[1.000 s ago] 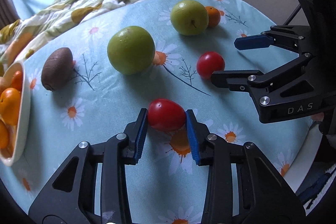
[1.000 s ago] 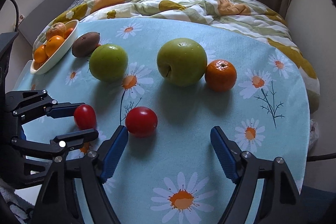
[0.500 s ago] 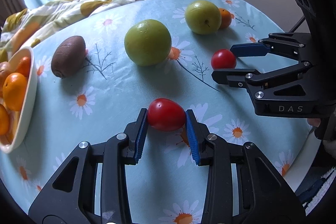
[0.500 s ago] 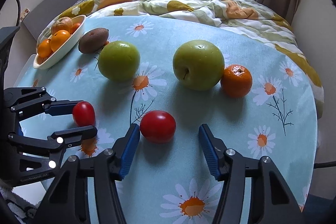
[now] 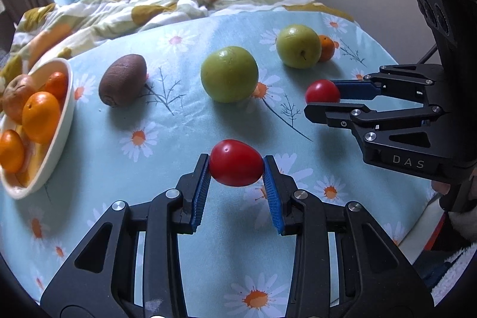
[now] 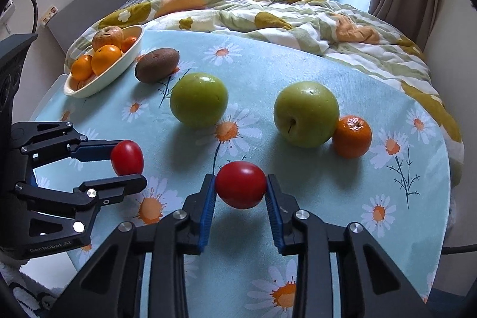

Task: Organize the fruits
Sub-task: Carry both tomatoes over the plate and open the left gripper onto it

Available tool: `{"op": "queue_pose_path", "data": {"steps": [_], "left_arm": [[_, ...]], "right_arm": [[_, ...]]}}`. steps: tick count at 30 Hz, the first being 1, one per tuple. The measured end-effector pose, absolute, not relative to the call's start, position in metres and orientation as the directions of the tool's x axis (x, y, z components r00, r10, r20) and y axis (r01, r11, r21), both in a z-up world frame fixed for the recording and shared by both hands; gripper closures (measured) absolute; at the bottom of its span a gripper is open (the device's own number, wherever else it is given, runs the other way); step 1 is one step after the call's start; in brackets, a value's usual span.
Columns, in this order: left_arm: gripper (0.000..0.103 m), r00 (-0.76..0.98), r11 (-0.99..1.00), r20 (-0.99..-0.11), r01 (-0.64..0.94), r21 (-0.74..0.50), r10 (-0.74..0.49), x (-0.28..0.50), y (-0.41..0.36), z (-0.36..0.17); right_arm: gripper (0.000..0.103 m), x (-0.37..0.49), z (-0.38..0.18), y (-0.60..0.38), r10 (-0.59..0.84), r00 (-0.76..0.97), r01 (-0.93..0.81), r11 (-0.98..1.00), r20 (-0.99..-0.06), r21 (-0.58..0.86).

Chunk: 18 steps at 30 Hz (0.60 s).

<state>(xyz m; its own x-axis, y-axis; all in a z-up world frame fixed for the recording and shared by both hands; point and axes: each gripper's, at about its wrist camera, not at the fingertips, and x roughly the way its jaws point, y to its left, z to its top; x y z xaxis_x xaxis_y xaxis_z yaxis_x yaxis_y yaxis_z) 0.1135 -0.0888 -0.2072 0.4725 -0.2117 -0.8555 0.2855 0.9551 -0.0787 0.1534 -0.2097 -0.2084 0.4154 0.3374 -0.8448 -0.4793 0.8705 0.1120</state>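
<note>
Left wrist camera sits low and close behind its black two-finger gripper (image 5: 235, 178), facing 12 o'clock across the round daisy-print tablecloth (image 5: 167, 145). Right wrist camera sits likewise behind its own black gripper (image 6: 241, 192). Both views share the cloth; each shows the other's gripper.

My ribbed blue pads (image 5: 202, 189) are pressing a glossy, smooth tomato (image 5: 235, 167). The cloth (image 5: 179, 124) is looking matt, the kiwi (image 5: 122, 79) rough, the bowl (image 5: 59, 121) shining smooth.
</note>
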Motion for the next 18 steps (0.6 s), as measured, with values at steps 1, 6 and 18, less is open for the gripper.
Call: {"op": "queue_pose_path", "data": {"steps": [1,6,18], "left_arm": [[0.061,0.480,0.958,-0.852,0.276,-0.082,-0.211,0.112,-0.087,-0.204],[0.061,0.521,0.971,-0.832,0.224,-0.082,-0.190,0.105,-0.073,-0.182],[0.061,0.622,0.995,-0.777,0.077,-0.070,-0.103,0.090,-0.009,-0.130]], "right_arm": [[0.073,0.153,-0.205,-0.209,0.341,0.418,-0.483,0.869,-0.842,0.112],[0.073,0.149,-0.186,-0.203,0.354,0.431,-0.501,0.859,-0.830,0.107],[0.073,0.137,-0.139,-0.156,0.420,0.449,-0.559,0.820,-0.789,0.119]]}}
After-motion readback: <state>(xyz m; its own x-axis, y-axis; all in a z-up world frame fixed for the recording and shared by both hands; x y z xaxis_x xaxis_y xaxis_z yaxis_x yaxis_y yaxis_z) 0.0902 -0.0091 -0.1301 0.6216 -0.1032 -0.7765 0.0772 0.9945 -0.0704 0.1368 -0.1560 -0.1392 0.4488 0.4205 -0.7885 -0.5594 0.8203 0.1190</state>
